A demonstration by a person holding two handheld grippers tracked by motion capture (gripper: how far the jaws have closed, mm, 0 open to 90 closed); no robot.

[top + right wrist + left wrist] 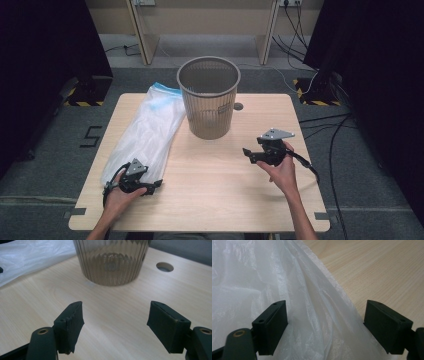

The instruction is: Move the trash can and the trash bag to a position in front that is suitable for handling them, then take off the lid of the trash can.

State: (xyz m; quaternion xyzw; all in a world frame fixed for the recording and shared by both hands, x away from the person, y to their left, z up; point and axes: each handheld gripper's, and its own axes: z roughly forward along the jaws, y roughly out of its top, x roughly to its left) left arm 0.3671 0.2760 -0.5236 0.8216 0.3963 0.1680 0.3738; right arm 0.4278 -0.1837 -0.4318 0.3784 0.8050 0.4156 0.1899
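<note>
White, thin plastic lies along the left side of the bench: a bag (145,132) stretched from the far-left corner toward the near-left edge, its far end tinted blue. At its near end sits the left gripper (150,187), held in the person's left hand (120,196). In the left gripper view its jaws stand wide apart, released, with the crinkled film of the bag (294,302) lying between them and running up past the left jaw; the right jaw sits at the bag's hem, over bare wood.

Toward the far edge, about mid-bench, stands a grey ribbed bin (208,97), upright, just beside the bag's far end. The right gripper (248,153) hovers near the right side of the bench in the person's right hand (283,172), pointing left, its jaws also spread open and holding nothing. Its own view looks across bare bench (105,310) to the bin's base (111,262).
</note>
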